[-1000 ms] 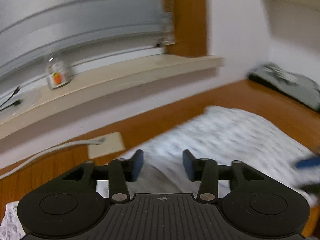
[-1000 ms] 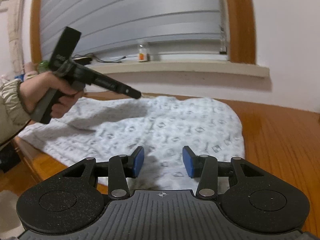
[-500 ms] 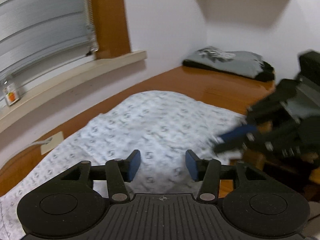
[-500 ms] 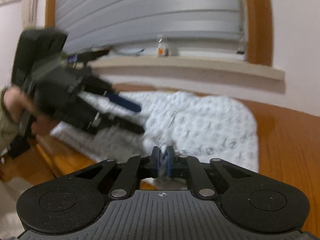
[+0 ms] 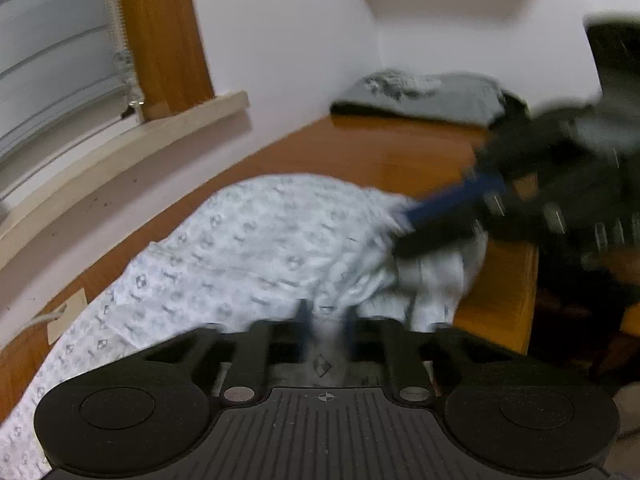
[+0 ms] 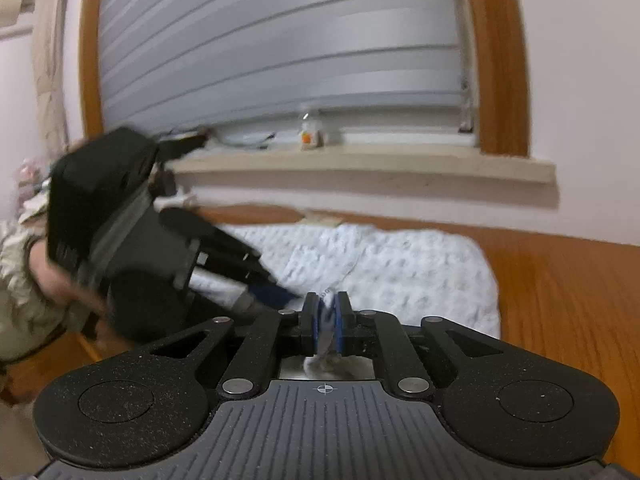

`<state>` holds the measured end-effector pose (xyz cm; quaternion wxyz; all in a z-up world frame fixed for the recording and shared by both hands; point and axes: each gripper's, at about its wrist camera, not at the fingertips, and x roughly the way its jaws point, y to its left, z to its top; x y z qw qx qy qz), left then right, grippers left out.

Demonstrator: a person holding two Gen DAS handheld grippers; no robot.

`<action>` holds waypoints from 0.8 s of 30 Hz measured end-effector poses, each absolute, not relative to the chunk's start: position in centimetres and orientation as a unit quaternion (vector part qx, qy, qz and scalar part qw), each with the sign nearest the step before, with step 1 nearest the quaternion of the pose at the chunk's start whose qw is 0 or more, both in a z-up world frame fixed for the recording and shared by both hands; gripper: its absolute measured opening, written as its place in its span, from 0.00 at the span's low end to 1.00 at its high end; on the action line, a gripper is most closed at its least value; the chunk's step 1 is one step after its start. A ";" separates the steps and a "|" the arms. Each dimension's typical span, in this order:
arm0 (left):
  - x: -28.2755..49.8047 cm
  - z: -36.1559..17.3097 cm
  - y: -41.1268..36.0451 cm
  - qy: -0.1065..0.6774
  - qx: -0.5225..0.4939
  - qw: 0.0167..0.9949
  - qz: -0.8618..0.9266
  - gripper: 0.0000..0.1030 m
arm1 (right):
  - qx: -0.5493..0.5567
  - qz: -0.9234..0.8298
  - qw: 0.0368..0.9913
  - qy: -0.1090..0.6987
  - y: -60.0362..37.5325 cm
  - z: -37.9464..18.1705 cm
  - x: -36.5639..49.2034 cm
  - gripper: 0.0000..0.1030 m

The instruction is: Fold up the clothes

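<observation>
Gripping the near edge of a white patterned garment (image 5: 248, 248), both grippers pinch cloth.

Right gripper (image 6: 328, 320) is clamped on fabric; left gripper (image 5: 326, 320), blurred, nearly closed around a fold. Garment lies spread on the wooden table (image 6: 568, 280).

Left tongs (image 5: 326, 334) — now narrowed on garment (image 5: 248, 248)

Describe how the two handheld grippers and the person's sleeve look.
Both the left gripper and right gripper are matte black, with ribbed bases, round side discs, silver pivot pins, a crosshair mark and blue finger pads. The sleeve is pale beige and crinkled.
</observation>
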<state>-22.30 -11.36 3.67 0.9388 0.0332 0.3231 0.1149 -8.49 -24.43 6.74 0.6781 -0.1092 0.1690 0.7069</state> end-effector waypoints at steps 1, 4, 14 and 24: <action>-22.5 4.0 -11.1 0.317 0.027 0.941 0.115 0.10 | -0.117 0.707 0.677 0.165 -24.9 6.6 -8.6 0.10; -22.8 4.8 -10.7 0.305 0.023 0.945 0.120 0.10 | -0.125 0.710 0.674 0.163 -26.5 6.7 -8.2 0.15; -23.1 6.8 -10.2 0.272 0.005 0.954 0.127 0.10 | -0.130 0.710 0.666 0.190 -23.3 4.8 -7.5 0.15; -25.0 4.2 -11.0 0.287 -0.027 0.950 0.117 0.10 | -0.119 0.692 0.685 0.195 -25.0 4.0 -7.5 0.23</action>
